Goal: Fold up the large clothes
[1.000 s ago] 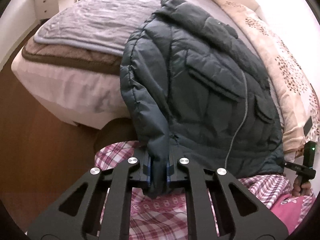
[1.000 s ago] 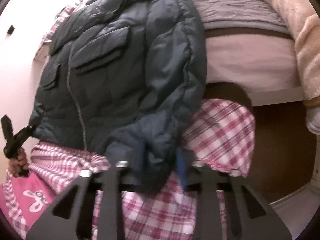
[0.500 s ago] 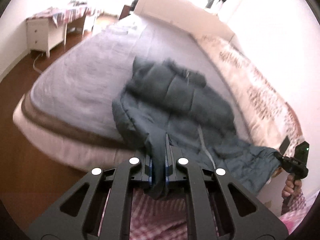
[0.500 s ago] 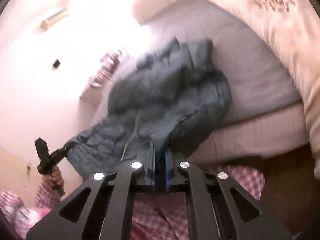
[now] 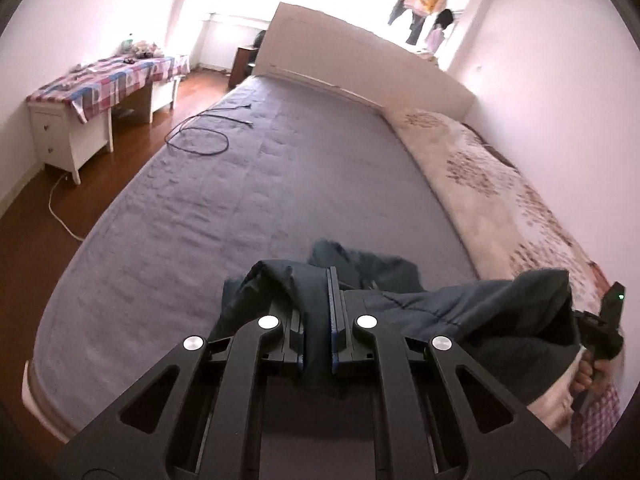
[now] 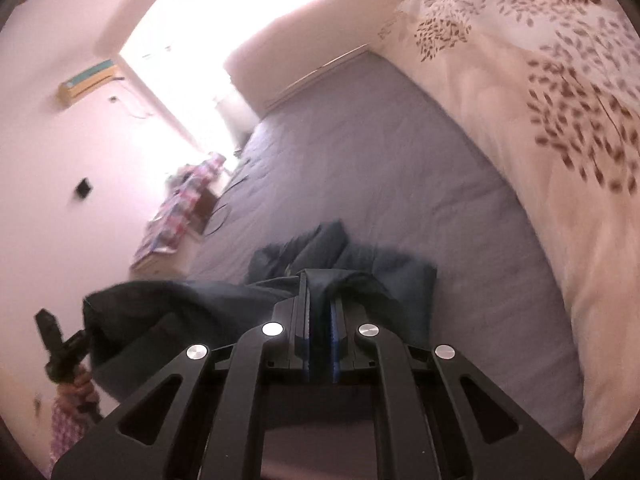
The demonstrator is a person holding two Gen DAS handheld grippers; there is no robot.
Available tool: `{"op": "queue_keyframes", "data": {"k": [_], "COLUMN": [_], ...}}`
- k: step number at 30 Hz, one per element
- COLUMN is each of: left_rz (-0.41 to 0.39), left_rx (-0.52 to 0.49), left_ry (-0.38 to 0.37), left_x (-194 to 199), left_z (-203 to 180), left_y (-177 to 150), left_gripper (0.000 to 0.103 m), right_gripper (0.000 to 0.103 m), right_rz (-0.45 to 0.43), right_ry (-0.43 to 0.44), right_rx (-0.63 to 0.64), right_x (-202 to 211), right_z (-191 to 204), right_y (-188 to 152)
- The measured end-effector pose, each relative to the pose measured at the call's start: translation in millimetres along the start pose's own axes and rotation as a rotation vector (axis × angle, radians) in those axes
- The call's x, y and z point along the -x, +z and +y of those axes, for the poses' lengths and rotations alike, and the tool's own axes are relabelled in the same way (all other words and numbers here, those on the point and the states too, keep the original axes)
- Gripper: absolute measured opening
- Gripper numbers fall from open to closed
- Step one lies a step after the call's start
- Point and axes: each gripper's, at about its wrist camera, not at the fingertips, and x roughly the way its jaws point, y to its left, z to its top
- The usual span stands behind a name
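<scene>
A dark blue puffer jacket (image 5: 460, 308) hangs stretched between my two grippers above the near end of the bed (image 5: 280, 180). My left gripper (image 5: 318, 292) is shut on one fold of its edge. My right gripper (image 6: 319, 292) is shut on another fold of the jacket (image 6: 192, 304). Part of the jacket bunches in front of both sets of fingers, and its lower part is hidden. In the left wrist view the right gripper (image 5: 600, 332) shows at the far right in a hand. The left gripper (image 6: 60, 348) appears at the far left of the right wrist view.
The grey-purple sheet (image 6: 380, 160) covers the bed up to a white headboard (image 5: 360, 56). A beige leaf-print quilt (image 5: 500, 192) lies along the right side. A black cable (image 5: 200, 140) loops on the bed's left part. A white desk (image 5: 100, 80) with a checked cloth stands on the wooden floor at left.
Both grippers have risen and swung forward over the bed, keeping hold of the jacket. The jacket, which hung over the bed's near edge, is now lifted and stretched between them.
</scene>
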Motion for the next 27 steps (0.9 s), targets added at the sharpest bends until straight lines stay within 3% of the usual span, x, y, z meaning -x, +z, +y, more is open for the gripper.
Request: {"op": "queue_keyframes", "data": {"k": [6, 11, 14, 18, 21, 22, 23, 24, 26, 27], "left_rz": [0.041, 0.110, 0.137, 0.150, 0.116, 0.083, 0.021, -0.019, -0.020, -0.011], "left_rx": [-0.012, 0.002, 0.026, 0.133, 0.223, 0.240, 0.256, 0.267, 0.295, 0.303], "left_ry": [0.113, 0.193, 0.213, 0.178, 0.124, 0.134, 0.155, 0.148, 0.133, 0.130], "left_x": [-128, -209, -235, -240, -223, -214, -198, -187, -172, -166], "left_z": [0, 16, 24, 39, 51, 53, 56, 59, 64, 67], "left_y": [35, 19, 8, 1, 4, 6, 9, 10, 11, 8], "left_gripper": [0.009, 0.009, 0.013, 0.021, 0.049, 0.070, 0.080, 0.081, 0.081, 0.081], "right_gripper": [0.008, 0.008, 0.009, 0.013, 0.020, 0.022, 0.026, 0.032, 0.048, 0.062], "right_rz": [0.019, 0.104, 0.156, 0.203, 0.199, 0.196, 0.191, 0.183, 0.156, 0.136], "right_ry": [-0.151, -0.238, -0.280, -0.272, -0.202, -0.167, -0.139, -0.118, -0.089, -0.091], "right_rx": [-0.016, -0.044, -0.067, -0.124, -0.169, -0.189, -0.210, -0.228, -0.263, -0.272], "right_x": [-119, -203, -240, -261, -249, -243, -237, -233, -222, -217], "right_z": [-25, -55, -71, -88, -92, -93, -95, -96, -97, -96], "right_y": [59, 57, 43, 32, 35, 37, 40, 42, 43, 43]}}
